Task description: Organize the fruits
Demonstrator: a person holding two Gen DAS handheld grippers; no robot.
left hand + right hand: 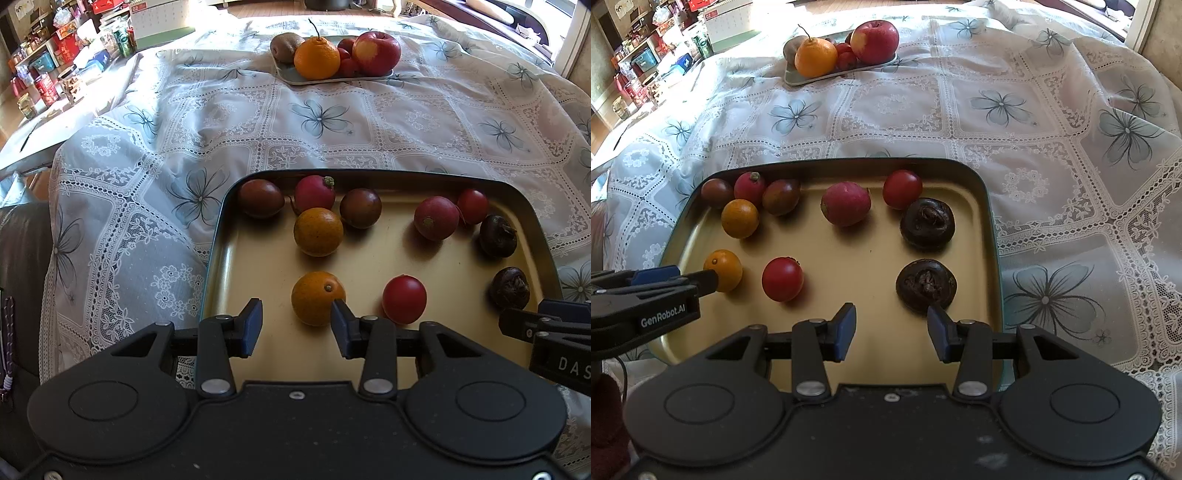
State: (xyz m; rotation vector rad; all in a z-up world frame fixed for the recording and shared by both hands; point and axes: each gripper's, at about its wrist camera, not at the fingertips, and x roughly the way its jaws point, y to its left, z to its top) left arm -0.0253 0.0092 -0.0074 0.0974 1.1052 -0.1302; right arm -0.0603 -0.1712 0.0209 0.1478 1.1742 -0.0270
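Observation:
A gold tray [369, 258] [849, 251] holds several small fruits: two small oranges, red tomatoes, pink radishes, brown fruits and two dark water chestnuts. My left gripper [297, 323] is open over the tray's near left, its right finger touching the near orange [316, 297]; it shows from the side in the right wrist view [683, 278]. My right gripper [892, 325] is open and empty, just short of the near water chestnut [925, 282]. A red tomato [782, 278] lies between the two grippers.
A white plate [295, 75] [792, 77] at the far side of the lace-covered table carries a big orange [316, 59], a red apple [376, 51], a kiwi and small red fruits. Cluttered shelves [48, 66] stand far left.

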